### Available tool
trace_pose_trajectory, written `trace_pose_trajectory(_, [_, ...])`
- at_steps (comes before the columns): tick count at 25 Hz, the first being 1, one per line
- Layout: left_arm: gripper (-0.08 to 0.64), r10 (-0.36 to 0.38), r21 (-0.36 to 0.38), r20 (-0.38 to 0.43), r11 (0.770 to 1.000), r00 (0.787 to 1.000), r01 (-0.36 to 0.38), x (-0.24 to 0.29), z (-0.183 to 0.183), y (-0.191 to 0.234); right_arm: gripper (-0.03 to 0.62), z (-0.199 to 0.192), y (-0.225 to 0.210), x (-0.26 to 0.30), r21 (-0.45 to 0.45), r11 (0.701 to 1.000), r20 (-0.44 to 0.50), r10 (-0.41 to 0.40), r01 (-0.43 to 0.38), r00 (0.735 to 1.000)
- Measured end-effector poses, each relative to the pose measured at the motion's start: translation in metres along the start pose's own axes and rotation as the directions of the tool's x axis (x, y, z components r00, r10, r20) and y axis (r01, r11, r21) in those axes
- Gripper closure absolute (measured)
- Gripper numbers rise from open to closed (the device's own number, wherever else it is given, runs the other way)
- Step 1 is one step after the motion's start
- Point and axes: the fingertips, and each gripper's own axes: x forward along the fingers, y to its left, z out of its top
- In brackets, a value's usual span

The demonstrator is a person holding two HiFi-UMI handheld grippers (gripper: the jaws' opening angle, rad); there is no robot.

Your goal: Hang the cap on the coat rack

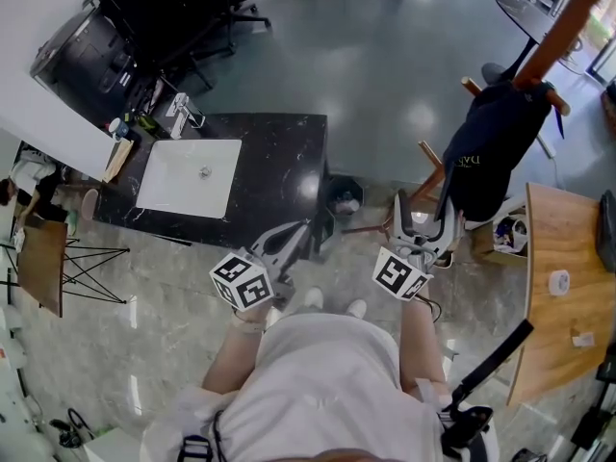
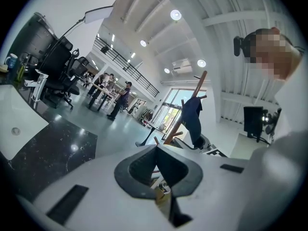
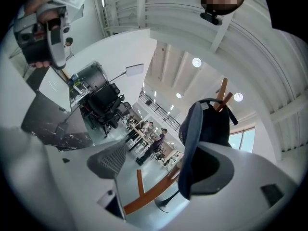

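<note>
A dark navy cap (image 1: 496, 147) hangs on the wooden coat rack (image 1: 563, 32) at the upper right of the head view. My right gripper (image 1: 423, 216) sits just left of and below it, open. In the right gripper view the cap (image 3: 207, 129) hangs from a peg (image 3: 222, 93), its brim close in front of the right pad (image 3: 214, 170); the left pad (image 3: 108, 160) stands far off and neither pad presses on it. My left gripper (image 1: 289, 239) is held low at the centre, shut with nothing in it. The left gripper view shows the cap (image 2: 192, 117) farther off.
A black marble counter (image 1: 279, 171) with a white sink (image 1: 190, 176) lies at left. A small black bin (image 1: 344, 197) stands beside it. A wooden table (image 1: 563, 306) is at right, an office chair (image 1: 183, 8) and a round table (image 1: 525, 8) farther back.
</note>
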Motion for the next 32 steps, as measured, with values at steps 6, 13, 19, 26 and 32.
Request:
trace_pose_trajectory(6, [0.552,0.001,-0.003,-0.01,1.0,1.0,-0.001,0.003,-0.004,0.0,0.206,-0.004,0.0,-0.005,0.023,1.0,0.019,-0.019,0.018,1.0])
trace_pose_trajectory(13, [0.552,-0.009,-0.007,-0.021,1.0,1.0,0.009,0.011,-0.009,-0.002,0.206,-0.017,0.008,-0.009,0.017,1.0,0.01,-0.01,0.01,1.0])
trace_pose_trajectory(19, [0.552,-0.013,-0.008,-0.027,1.0,1.0,0.013,0.013,-0.012,-0.003,0.206,-0.027,0.019,-0.012,0.02,1.0,-0.007,0.013,-0.013,1.0])
trace_pose_trajectory(26, [0.552,-0.013,-0.008,-0.03,1.0,0.999,0.012,0.014,-0.012,-0.005,0.206,-0.031,0.027,-0.014,0.024,0.999,-0.007,0.025,-0.025,1.0])
trace_pose_trajectory(32, [0.552,-0.011,-0.007,-0.034,1.0,0.999,0.011,0.014,-0.015,-0.006,0.206,-0.034,0.033,-0.018,0.022,1.0,0.005,0.016,-0.017,1.0])
